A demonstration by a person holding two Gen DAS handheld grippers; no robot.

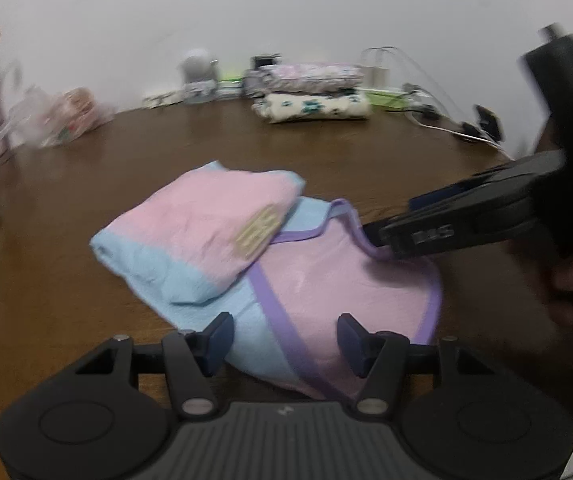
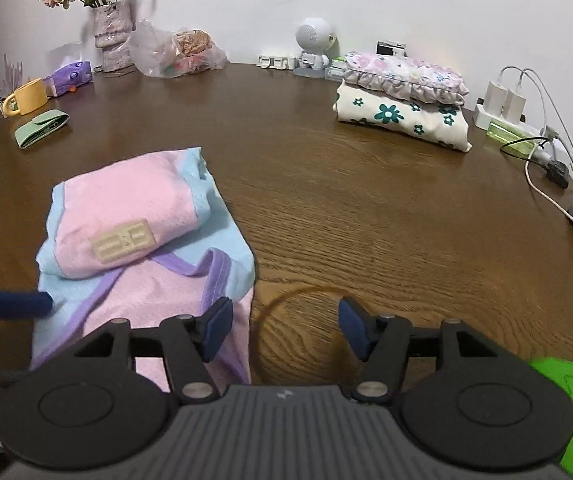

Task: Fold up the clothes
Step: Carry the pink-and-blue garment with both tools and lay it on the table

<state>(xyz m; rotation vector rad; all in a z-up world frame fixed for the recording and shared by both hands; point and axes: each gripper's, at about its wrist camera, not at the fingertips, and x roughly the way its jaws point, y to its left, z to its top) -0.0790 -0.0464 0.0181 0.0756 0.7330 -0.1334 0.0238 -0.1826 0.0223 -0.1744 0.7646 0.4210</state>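
The left gripper (image 1: 284, 340) stands with jaws apart over the folded pink and pale-blue cloth garment with purple trim (image 1: 310, 280), gripping nothing; the right gripper (image 2: 285, 330) is likewise parted. Its left pad lies over the garment's edge; bare brown wooden table (image 2: 366, 220) shows between the pads.

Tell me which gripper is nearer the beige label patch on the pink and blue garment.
Hard to call; probably right. The right gripper straddles the garment's near right edge, below the beige label patch. The left gripper hovers open over the garment's near end.

garment (image 2: 142, 280) | pink-blue, purple-trimmed | top part folded over, beige label up | on table
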